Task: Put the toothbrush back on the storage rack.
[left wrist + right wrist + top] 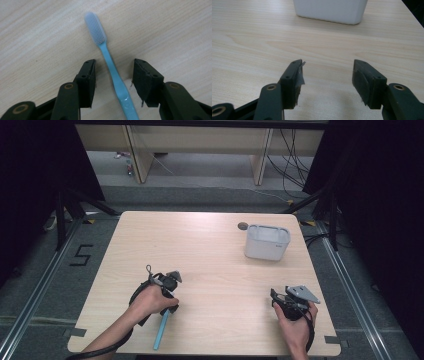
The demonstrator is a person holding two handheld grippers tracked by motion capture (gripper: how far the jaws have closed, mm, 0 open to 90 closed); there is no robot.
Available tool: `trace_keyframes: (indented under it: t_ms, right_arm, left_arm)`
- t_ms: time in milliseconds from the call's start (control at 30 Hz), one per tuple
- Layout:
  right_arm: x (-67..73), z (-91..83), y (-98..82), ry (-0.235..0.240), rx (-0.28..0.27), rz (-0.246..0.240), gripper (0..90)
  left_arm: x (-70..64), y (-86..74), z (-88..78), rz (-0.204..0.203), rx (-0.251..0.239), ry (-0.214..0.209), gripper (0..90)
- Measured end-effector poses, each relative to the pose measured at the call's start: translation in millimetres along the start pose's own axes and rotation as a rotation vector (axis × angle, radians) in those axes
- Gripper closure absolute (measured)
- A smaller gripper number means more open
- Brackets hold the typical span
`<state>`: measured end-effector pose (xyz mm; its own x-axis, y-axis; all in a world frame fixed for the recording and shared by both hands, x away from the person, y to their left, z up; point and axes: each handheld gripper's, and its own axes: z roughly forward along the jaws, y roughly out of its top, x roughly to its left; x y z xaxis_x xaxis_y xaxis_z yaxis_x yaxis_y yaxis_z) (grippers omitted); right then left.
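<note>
A light-blue toothbrush (110,62) lies flat on the wooden table (210,265), its pale bristle head (95,27) pointing away from me in the left gripper view. My left gripper (113,67) is open and points down over it, one jaw on each side of the handle without touching it. In the high view the toothbrush handle (161,331) sticks out below my left hand and the left gripper (169,287). My right gripper (327,68) is open with nothing between its jaws, and rests low at the table's front right (287,296).
A white rectangular container (267,242) stands at the back right, straight ahead of the right gripper (329,10). A small dark round spot (243,225) sits just behind the container's left corner. Bare wood lies between the two hands.
</note>
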<state>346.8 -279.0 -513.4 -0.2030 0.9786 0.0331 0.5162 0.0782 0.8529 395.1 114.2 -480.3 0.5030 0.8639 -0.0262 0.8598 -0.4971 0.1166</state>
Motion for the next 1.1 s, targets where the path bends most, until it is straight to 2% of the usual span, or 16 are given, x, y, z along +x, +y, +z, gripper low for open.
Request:
trace_keyframes:
  t_ms: [33,67,133,300,367,433,467,500,600,633,667,700,733,800,867,1100]
  right_arm:
    - [0.1,-0.1,0.0,0.0,0.0,0.001,42.7]
    - [0.5,1.4,-0.6,0.007,-0.017,0.009,42.6]
    - [0.4,-1.0,-0.1,-0.004,0.004,0.01,42.4]
    - [0.7,0.2,-0.5,-0.001,-0.005,0.013,42.4]
    - [-0.8,-1.4,0.0,-0.02,-0.001,-0.014,42.4]
    - [2.7,-1.9,-0.6,-0.009,0.01,0.036,42.4]
    - [1.9,-1.8,-0.5,-0.011,0.007,0.027,42.3]
    - [-1.0,-1.2,-0.2,-0.017,-0.004,-0.012,42.3]
    - [0.1,-1.4,-0.3,-0.016,0.001,-0.001,42.3]
    - [2.7,-1.9,-0.6,-0.009,0.012,0.035,42.2]
    - [1.6,-1.7,-0.5,-0.011,0.007,0.02,42.2]
    - [2.7,-2.0,-0.7,-0.008,0.011,0.036,42.2]
    - [-0.1,-1.5,-0.4,-0.016,-0.002,-0.001,42.2]
    - [0.4,-1.2,-0.5,-0.016,-0.006,0.005,42.2]
    - [3.1,-1.5,-0.8,-0.01,0.005,0.037,42.2]
    - [3.0,-1.4,-0.9,-0.016,0.008,0.029,42.2]
  left_arm:
    - [-0.2,-1.4,1.1,0.005,-0.012,0.001,52.4]
    - [-1.0,-2.1,0.4,0.005,0.001,0.0,52.4]
    - [-2.1,-4.4,-0.1,0.019,0.013,0.0,52.4]
    - [-5.4,-10.2,0.0,0.04,0.02,0.001,55.9]
    - [-6.4,-11.9,-0.8,0.049,0.037,0.003,57.6]
    - [-6.7,-13.3,-1.6,0.064,0.05,0.001,59.6]
    - [-6.9,-14.3,-0.9,0.075,0.045,0.003,60.6]
    - [-6.8,-14.6,-1.7,0.084,0.058,0.001,61.7]
    - [-7.5,-16.0,-1.9,0.121,0.059,0.005,65.2]
    - [-6.3,-16.5,-1.1,0.148,0.048,0.012,66.0]
    - [-6.7,-17.6,-1.0,0.142,0.051,0.006,67.1]
    - [-6.2,-17.7,-1.2,0.149,0.057,0.008,68.4]
    - [-5.0,-17.9,-1.4,0.161,0.059,0.015,69.4]
    - [-3.5,-18.6,-1.5,0.173,0.067,0.014,71.7]
    - [-2.4,-19.3,-1.4,0.189,0.068,0.017,73.9]
    - [-0.8,-20.2,-1.9,0.258,0.069,0.015,77.9]
